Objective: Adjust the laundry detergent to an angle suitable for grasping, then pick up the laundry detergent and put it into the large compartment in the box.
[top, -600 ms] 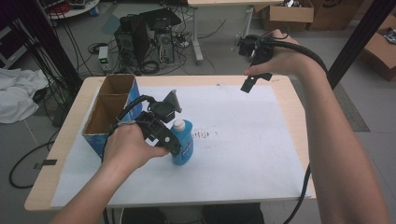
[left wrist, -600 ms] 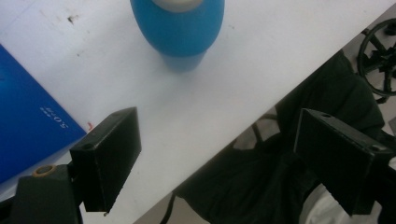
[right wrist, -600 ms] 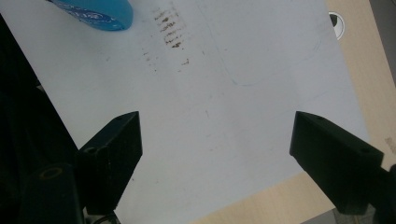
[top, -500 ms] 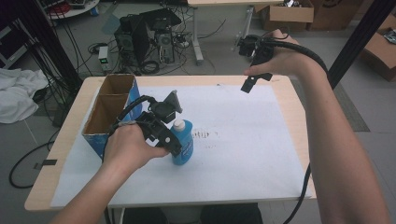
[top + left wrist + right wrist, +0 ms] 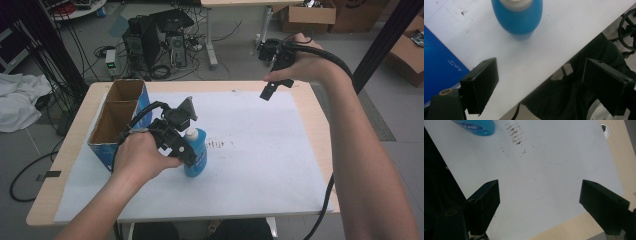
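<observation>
Look to the white sheet [image 5: 260, 165] covering the wooden table [image 5: 320, 125]: brown smudges [image 5: 220, 145] mark its middle. Left of the sheet's near half stands your open cardboard box [image 5: 116, 120] with blue sides. Beyond the table, computer towers [image 5: 160, 37] and tangled cables [image 5: 75, 45] sit on the floor.

A sheet [image 5: 260, 150] lies on the table [image 5: 320, 115] and covers most of it. A box [image 5: 117, 122] stands at the table's left side, partly on the sheet. It has two parts, one behind the other. A bottle [image 5: 196, 152] stands upright on the sheet, just right of the box. Some marks [image 5: 220, 145] are on the sheet right of the bottle. The left gripper [image 5: 182, 145] is between the box and the bottle. The right gripper [image 5: 272, 87] is up over the far right edge, well apart from the bottle.
</observation>
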Demonstrator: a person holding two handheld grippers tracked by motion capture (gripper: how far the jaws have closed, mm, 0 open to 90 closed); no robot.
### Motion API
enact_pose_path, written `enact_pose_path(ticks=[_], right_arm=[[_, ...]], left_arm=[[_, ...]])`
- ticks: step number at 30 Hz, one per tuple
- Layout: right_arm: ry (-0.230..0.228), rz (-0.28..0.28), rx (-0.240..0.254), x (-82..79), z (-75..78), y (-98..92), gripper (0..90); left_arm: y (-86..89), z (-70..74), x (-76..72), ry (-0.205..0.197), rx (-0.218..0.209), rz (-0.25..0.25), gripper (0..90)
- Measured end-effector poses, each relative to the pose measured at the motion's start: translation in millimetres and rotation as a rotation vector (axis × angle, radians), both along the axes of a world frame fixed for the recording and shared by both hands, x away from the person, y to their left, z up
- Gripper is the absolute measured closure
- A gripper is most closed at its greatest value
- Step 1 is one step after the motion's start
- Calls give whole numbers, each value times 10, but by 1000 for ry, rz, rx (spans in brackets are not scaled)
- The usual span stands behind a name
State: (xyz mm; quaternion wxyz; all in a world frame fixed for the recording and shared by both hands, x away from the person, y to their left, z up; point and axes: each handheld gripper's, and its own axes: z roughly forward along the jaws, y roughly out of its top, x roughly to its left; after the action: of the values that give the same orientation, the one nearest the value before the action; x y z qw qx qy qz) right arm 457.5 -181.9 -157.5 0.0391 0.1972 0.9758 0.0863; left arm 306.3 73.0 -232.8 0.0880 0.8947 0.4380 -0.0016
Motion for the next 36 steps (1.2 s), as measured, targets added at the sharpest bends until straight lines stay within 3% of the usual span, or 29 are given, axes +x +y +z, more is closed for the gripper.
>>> enact_pose_path(ticks=[16,36], right_arm=[[1,-3,-2,44,-16,-10,169],[-1,-5,1,21,-16,-4,167]], left_arm=[[6,12,43,-7,-3,-3,127],[42,34,-8,-17,-7,8,126]])
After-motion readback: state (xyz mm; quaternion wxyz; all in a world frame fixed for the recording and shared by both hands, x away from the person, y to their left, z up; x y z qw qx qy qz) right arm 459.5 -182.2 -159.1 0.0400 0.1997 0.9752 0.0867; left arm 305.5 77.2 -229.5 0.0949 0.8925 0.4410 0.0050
